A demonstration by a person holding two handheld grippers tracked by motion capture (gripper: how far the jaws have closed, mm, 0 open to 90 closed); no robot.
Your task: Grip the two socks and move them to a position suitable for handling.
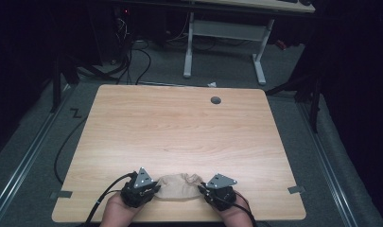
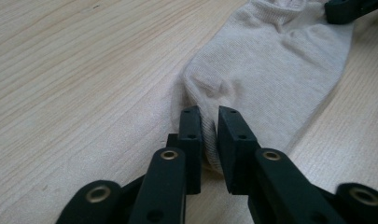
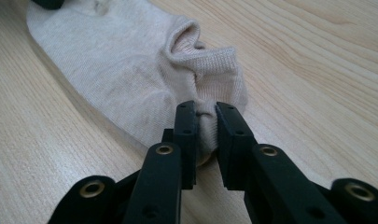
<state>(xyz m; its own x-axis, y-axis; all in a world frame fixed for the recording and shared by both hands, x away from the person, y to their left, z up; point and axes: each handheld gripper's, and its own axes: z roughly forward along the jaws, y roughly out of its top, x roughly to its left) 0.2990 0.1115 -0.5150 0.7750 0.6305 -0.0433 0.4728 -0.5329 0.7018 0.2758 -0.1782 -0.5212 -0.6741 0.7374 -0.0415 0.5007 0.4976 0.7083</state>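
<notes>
Beige knit fabric, a single ankle sock (image 1: 178,185), lies flat near the front edge of a pale wooden table (image 1: 179,127), stretched sideways between two hand-held black grippers. In the high view, a person's forearms enter from the bottom. The left gripper (image 1: 153,189) meets the sock's left end and the right gripper (image 1: 202,188) meets its right end, each topped by a grey three-cornered plate and trailing a black cable.

In the left gripper view, that gripper (image 2: 210,133) has its two black jaws close together with a fold of the sock's (image 2: 266,79) rounded end caught between them; the cloth fills the narrow gap and the pads press on it. The other gripper's black tip (image 2: 347,9) touches the sock's far end at the top right corner.

In the right gripper view, that gripper (image 3: 206,128) likewise has its jaws nearly together, pinching the ribbed cuff of the sock (image 3: 130,60), which bunches up just beyond the pads.

Farther back, the table top is bare wood with a round grey cable grommet (image 1: 216,100) near its far edge. Beyond the table, a white-legged desk (image 1: 224,33) stands on grey carpet (image 1: 170,66) in a dim room.
</notes>
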